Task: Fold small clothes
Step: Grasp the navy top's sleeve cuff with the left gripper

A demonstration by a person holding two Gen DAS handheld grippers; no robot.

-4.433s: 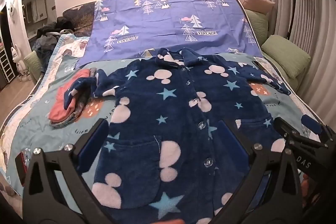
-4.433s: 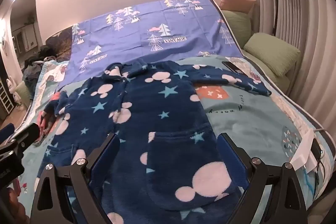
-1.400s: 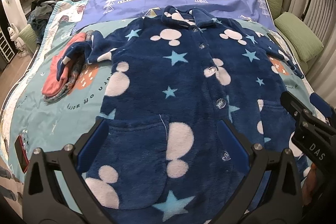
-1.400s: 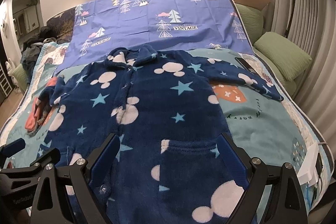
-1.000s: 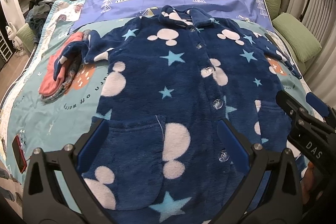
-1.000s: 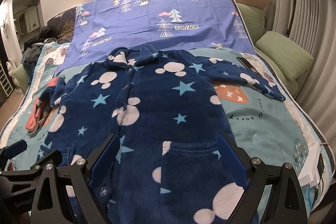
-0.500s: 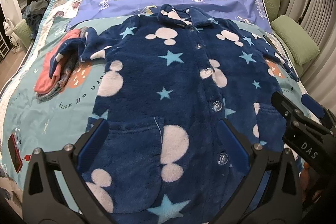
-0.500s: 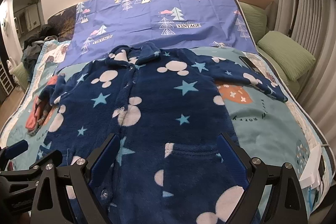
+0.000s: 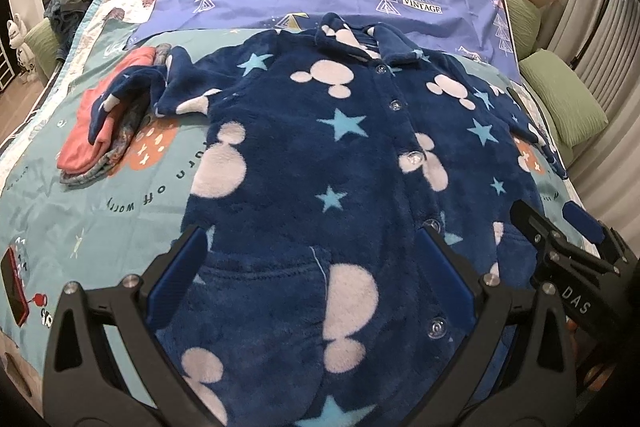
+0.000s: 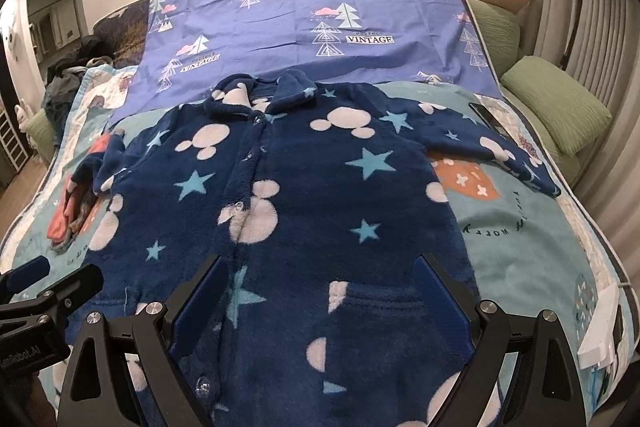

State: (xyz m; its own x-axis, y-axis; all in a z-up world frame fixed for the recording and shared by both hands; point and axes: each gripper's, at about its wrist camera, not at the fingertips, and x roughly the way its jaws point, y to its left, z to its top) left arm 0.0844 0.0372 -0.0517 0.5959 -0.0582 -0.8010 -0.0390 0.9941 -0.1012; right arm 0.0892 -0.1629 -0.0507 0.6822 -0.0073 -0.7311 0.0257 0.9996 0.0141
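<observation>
I have both tools over the near end of the bed (image 9: 100, 211), where a navy fleece nightshirt (image 9: 320, 163) lies spread flat, front up and buttoned. My left hand-held gripper (image 9: 312, 267) hangs above the hem by the left pocket with its jaws wide apart and nothing between them. My right hand-held gripper (image 10: 316, 291) hangs above the right pocket, just as wide and just as empty.

The nightshirt's long axis runs straight away from me: hem nearest, collar (image 10: 260, 95) at the far end, touching the edge of the purple sheet (image 10: 304, 15). Its right sleeve (image 10: 492, 147) lies stretched out sideways across the bed. Its left sleeve (image 9: 160, 87) is bunched, and its cuff rests on a small pile of folded clothes (image 9: 96, 139).

I judge the first fold is not yet made. To do it well, I would lift that left sleeve clear of the pile, so the pile stays as it is. Then I would pinch only the fleece, not the bedcover under it, and bring each sleeve across the chest before folding hem toward collar. The fleece looks thick, so I expect the folds to sit bulky.
</observation>
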